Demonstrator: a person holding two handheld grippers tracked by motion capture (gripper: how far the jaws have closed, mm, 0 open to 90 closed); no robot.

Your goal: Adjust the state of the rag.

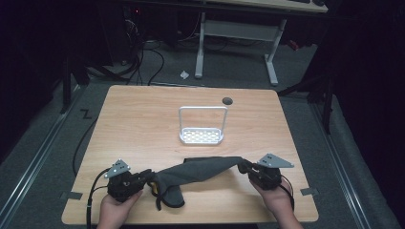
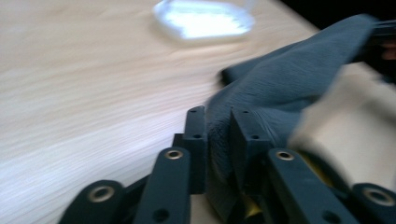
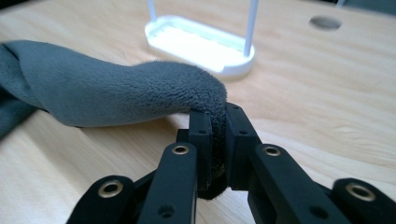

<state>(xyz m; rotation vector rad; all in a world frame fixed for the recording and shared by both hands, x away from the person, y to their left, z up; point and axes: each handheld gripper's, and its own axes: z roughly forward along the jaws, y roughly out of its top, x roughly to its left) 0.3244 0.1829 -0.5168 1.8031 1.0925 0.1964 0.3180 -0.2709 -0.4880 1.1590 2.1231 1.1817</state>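
A grey plush cloth (image 1: 200, 169) stretches in a sagging band between both grippers near the table's front edge. Its left end droops in a bunch onto the wood. At the left end, my left gripper (image 1: 149, 179) has a thick fold of the cloth (image 2: 280, 79) filling the gap between its jaws (image 2: 218, 116); that view is blurred. At the right end, my right gripper (image 1: 244, 167) is shut on the cloth's other end (image 3: 116, 88), the pile squeezed thin between its pads (image 3: 217, 112). A person's hand holds each gripper.
A white rack (image 1: 201, 136) with a tall wire loop stands mid-table, just behind the cloth; it is also in the gripper views (image 2: 205, 18) (image 3: 201, 44). A dark round hole (image 1: 227, 100) sits near the wooden table's (image 1: 143, 119) far edge.
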